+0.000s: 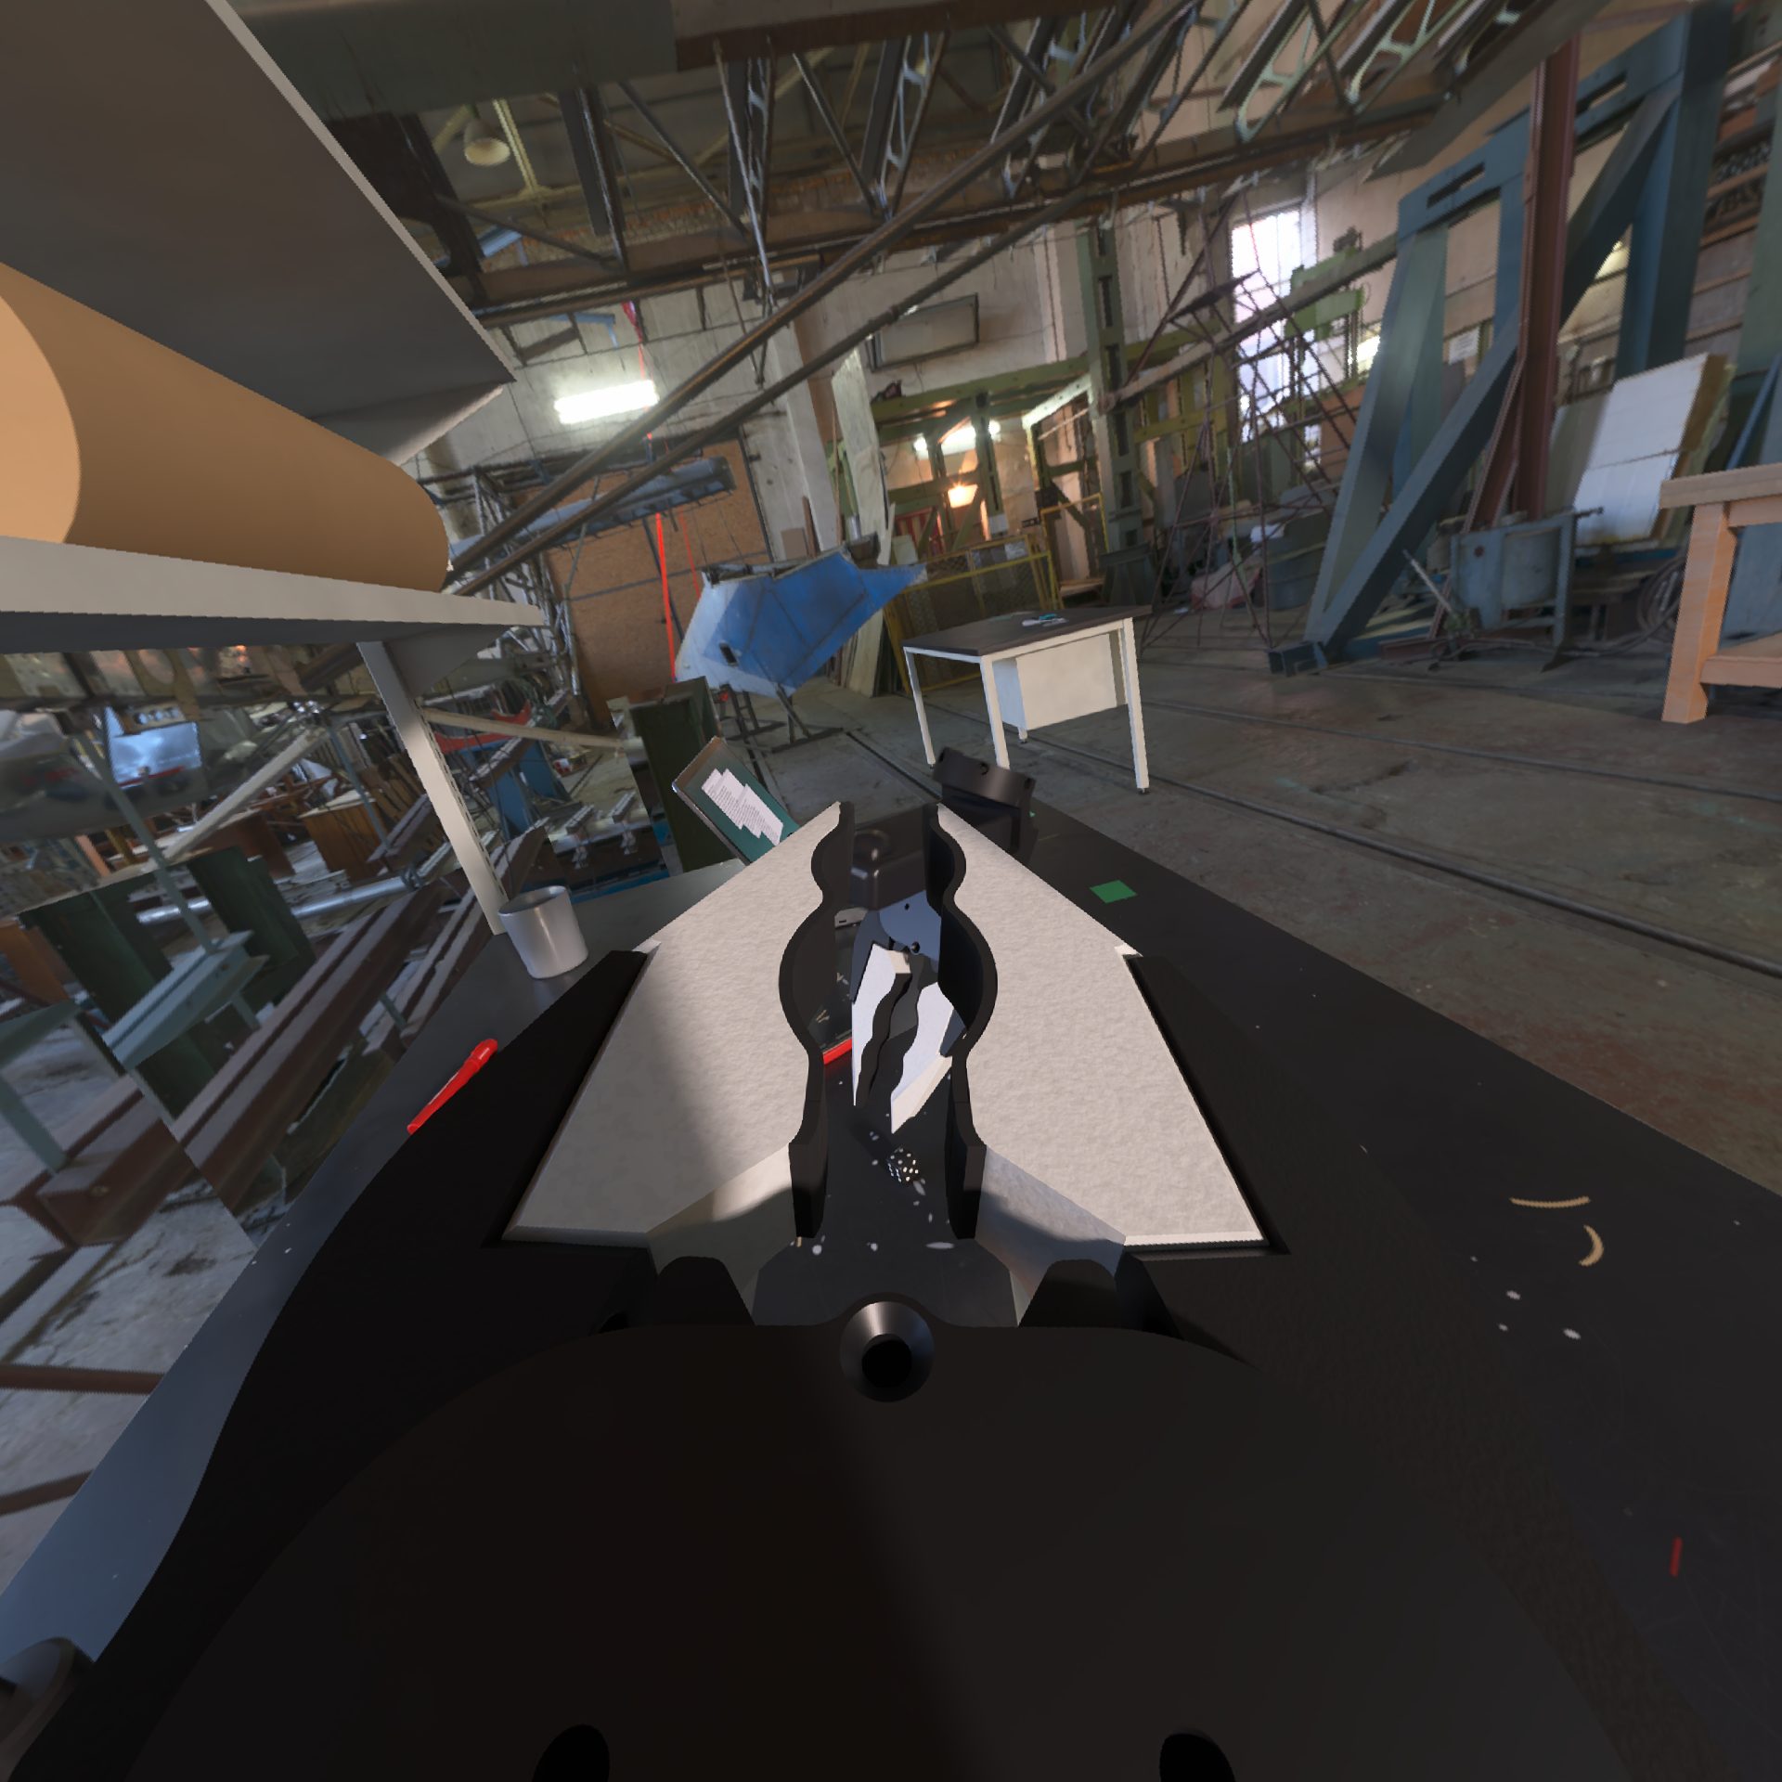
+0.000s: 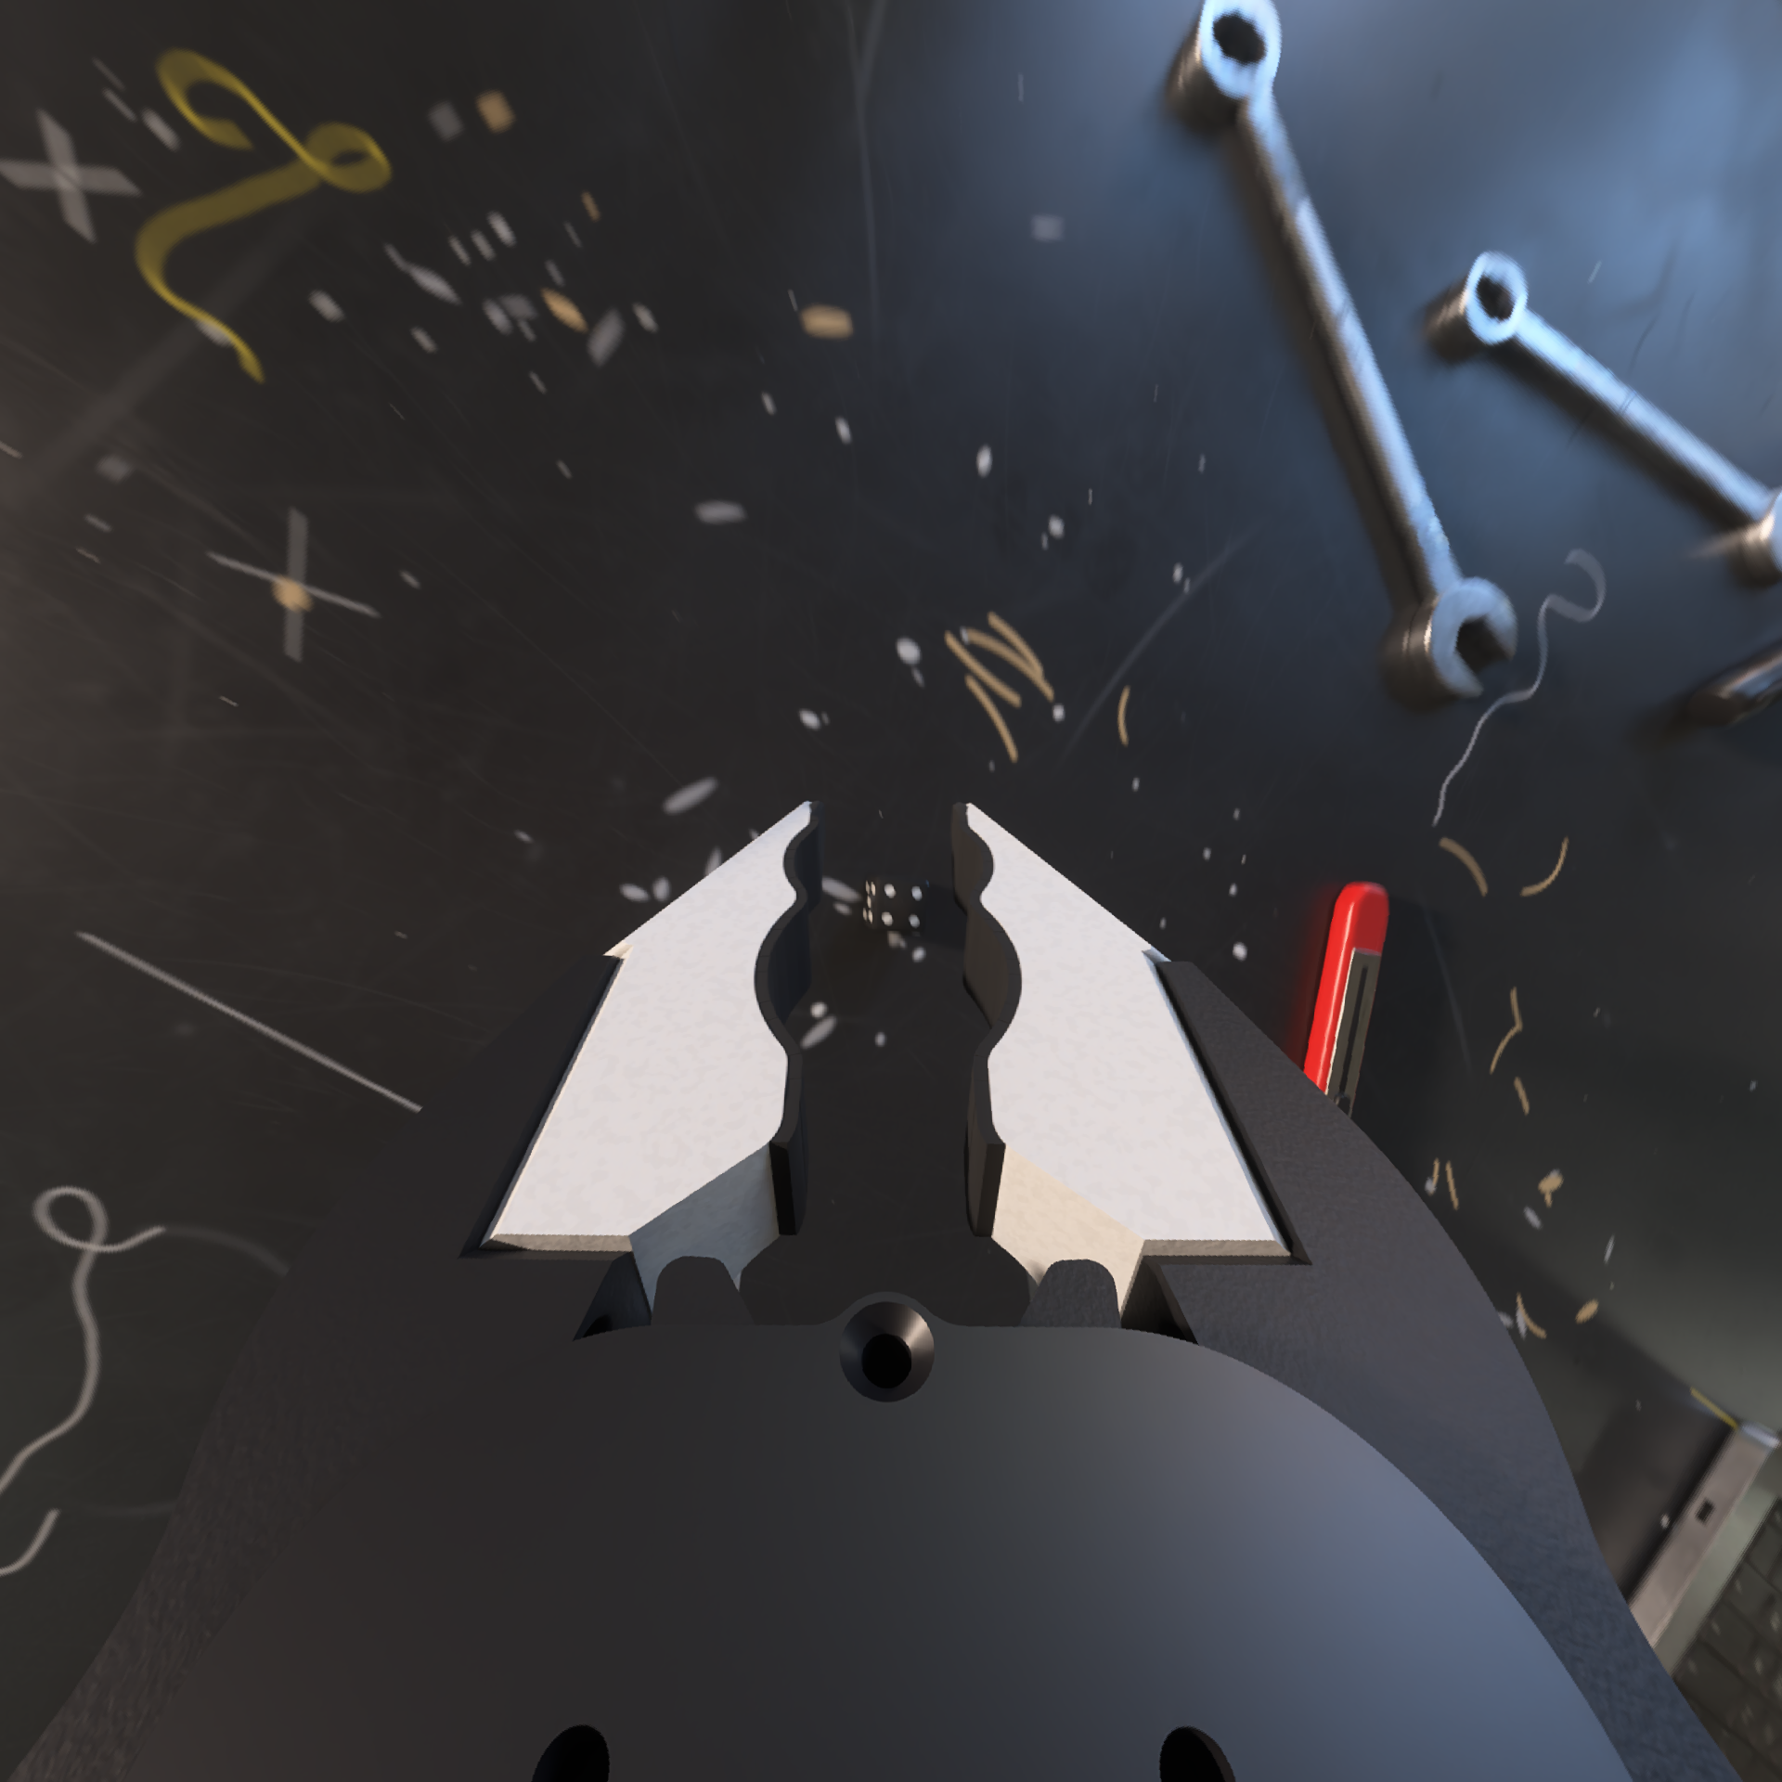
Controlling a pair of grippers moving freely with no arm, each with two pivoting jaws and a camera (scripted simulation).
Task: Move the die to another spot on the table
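In the left wrist view, the left gripper (image 1: pixel 887 820) has its fingers parted to a moderate gap with nothing between the pads. It points level along the dark table (image 1: pixel 1398 1302). Through that gap the right gripper (image 1: pixel 889 1109) shows, tips pointing down. The die (image 1: pixel 903 1167), dark with white pips, sits on the table just below those tips; whether they touch it cannot be told here. A metal cup (image 1: pixel 545 931) stands at 10 o'clock from the die, a red pen (image 1: pixel 451 1085) at 9 o'clock and a green square (image 1: pixel 1112 892) at 1 o'clock, all well apart from it.

In the right wrist view, the right gripper (image 2: pixel 887 820) looks down on the table (image 2: pixel 482 675). Its fingers are open, gripping nothing, and the die (image 2: pixel 892 906) lies between them a little short of the tips, with free space on each side. A red utility knife (image 2: pixel 1350 984) lies just beside the right finger at 3 o'clock. Two wrenches (image 2: pixel 1340 357) lie at 1 to 2 o'clock, well apart.

The step in hand seems to be the grasp. To do it well, I would lower until the pads flank the die's side faces, keep it centred in the gap, then close squarely on flat faces, not corners. The die is small and hard and may squirt out of an uneven pinch. The lift should clear the knife, and bare table at 9 to 11 o'clock looks a good place to set it down.
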